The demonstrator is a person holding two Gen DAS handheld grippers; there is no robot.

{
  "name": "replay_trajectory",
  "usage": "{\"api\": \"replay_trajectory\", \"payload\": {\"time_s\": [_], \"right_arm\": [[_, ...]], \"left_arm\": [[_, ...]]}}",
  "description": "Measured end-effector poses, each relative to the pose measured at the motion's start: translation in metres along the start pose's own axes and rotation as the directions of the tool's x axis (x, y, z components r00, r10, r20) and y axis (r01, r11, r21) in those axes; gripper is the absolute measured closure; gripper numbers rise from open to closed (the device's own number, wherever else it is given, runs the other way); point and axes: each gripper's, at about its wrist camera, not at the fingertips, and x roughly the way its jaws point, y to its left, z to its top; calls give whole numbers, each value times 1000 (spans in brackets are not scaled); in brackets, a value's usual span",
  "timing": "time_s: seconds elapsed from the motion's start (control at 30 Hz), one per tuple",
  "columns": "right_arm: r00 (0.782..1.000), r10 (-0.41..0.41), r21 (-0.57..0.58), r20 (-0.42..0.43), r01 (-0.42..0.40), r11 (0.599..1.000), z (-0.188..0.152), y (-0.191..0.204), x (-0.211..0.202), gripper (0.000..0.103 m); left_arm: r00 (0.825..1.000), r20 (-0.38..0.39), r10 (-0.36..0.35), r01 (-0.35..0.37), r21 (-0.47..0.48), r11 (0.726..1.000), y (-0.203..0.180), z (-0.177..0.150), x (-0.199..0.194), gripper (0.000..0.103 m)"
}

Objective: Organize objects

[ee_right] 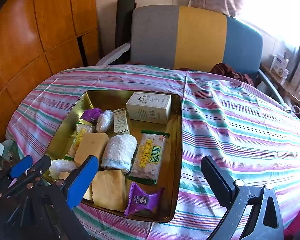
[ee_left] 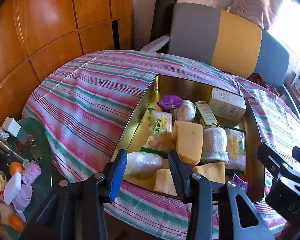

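A gold tin (ee_left: pixel 138 108) (ee_right: pixel 181 130) lies on the striped bedcover. It holds yellow sponges (ee_left: pixel 188 138) (ee_right: pixel 92 146), a rolled white towel (ee_left: pixel 214 144) (ee_right: pixel 120 152), cracker packs (ee_left: pixel 161 128) (ee_right: pixel 148 160), purple sweets (ee_left: pixel 170 102) (ee_right: pixel 142 200), a white box (ee_left: pixel 226 104) (ee_right: pixel 150 108) and a plastic-wrapped white bundle (ee_left: pixel 144 164) (ee_right: pixel 60 167). My left gripper (ee_left: pixel 148 178) (ee_right: pixel 33 165) hovers over the tin's near left corner, jaws partly apart and gripping nothing; the bundle shows beyond the gap. My right gripper (ee_right: pixel 150 182) (ee_left: pixel 284 156) hangs wide open and empty above the tin's near right edge.
A glass side table (ee_left: pixel 42 180) at the lower left carries oranges (ee_left: pixel 16 168), rubber bands, glasses and a jar. A grey, yellow and blue chair back (ee_right: pixel 190 38) stands behind the bed, wooden cabinets (ee_left: pixel 50 20) to the left. Bare striped cover (ee_right: pixel 240 130) spreads right of the tin.
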Motion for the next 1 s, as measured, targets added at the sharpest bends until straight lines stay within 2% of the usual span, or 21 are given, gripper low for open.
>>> {"api": "replay_trajectory", "payload": {"time_s": [0.1,0.33,0.67,1.0], "right_arm": [[1000,-14,-1,5,14,1000,-1,2,-1,0],[999,-42,62,-25,44,997,-3,-6,3,0],[996,-87,71,-5,87,994,-4,0,2,0],[995,-93,90,-19,95,991,-6,-3,6,0]], "left_arm": [[1000,-4,-1,1,7,1000,-2,-2,2,60],[997,-48,-54,55,21,998,-6,-3,5,60],[996,-36,-78,78,9,997,-2,1,-2,60],[996,-33,-82,84,43,996,-8,-2,-3,60]]}}
